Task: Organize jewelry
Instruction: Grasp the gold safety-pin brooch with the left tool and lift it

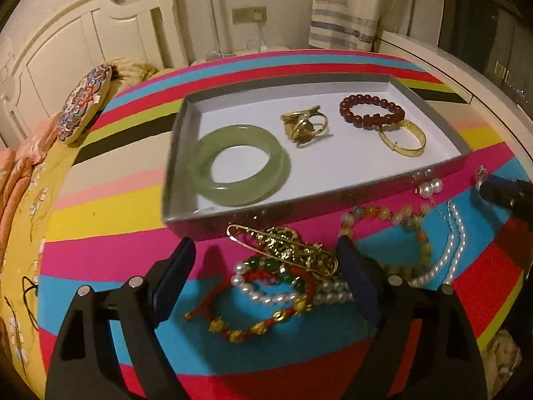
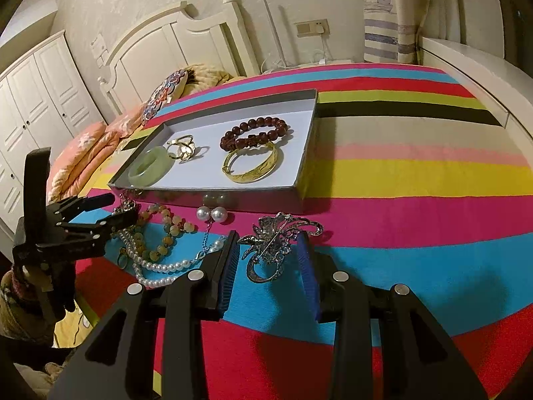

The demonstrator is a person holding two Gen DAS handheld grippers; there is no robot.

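Observation:
A shallow grey box (image 1: 186,106) (image 2: 306,153) on the striped cloth holds a green jade bangle (image 1: 238,165) (image 2: 150,166), gold rings (image 1: 304,125) (image 2: 182,149), a dark red bead bracelet (image 1: 371,111) (image 2: 255,131) and a gold bangle (image 1: 404,140) (image 2: 251,166). My left gripper (image 1: 266,256) is open over a pile of loose pieces: a gold pin brooch (image 1: 289,248), a red cord bracelet (image 1: 266,313) and pearls. My right gripper (image 2: 268,241) is open around a silver brooch (image 2: 276,243). The left gripper also shows in the right wrist view (image 2: 115,208).
More loose jewelry lies in front of the box: pearl earrings (image 2: 212,214) (image 1: 429,188), an amber bead strand (image 2: 165,230) (image 1: 393,216) and a pearl necklace (image 2: 160,268) (image 1: 453,243). A patterned pillow (image 1: 83,103) and bedding lie at the left, by a white headboard (image 2: 173,40).

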